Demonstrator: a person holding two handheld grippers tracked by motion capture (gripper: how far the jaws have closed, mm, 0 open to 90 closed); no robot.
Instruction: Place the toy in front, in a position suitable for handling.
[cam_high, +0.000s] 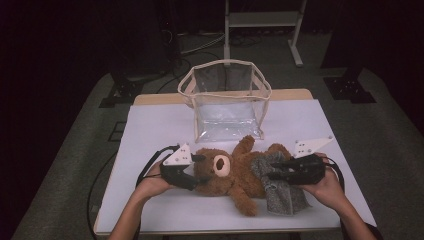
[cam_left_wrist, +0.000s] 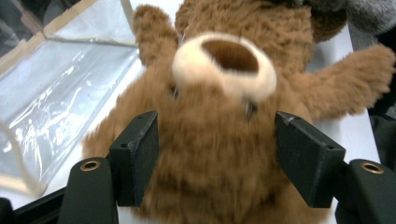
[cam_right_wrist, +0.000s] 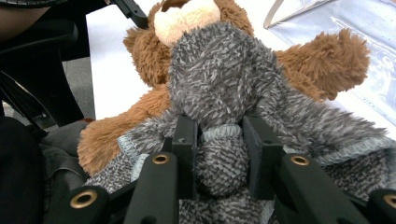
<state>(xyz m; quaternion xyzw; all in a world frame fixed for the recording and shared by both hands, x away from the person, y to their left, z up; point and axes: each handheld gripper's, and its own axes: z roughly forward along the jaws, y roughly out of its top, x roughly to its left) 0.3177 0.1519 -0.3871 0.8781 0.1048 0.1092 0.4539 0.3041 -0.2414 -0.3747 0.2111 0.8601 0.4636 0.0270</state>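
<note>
Lying on the table (cam_high: 160, 125), the teddy bear (cam_left_wrist: 219, 140) sits between the left gripper's (cam_left_wrist: 217, 158) spread jaws, seemingly touching, while the right gripper (cam_right_wrist: 218, 140) pinches its grey garment (cam_right_wrist: 224, 84).

Bench (cam_high: 150, 125): standing on grey floor, wearing a white top.
Far middle: clear bag (cam_high: 225, 100) standing open and upright.
Near middle: brown teddy bear (cam_high: 230, 175) lying on its back, grey garment (cam_high: 280, 192) draping its lower body.
</note>
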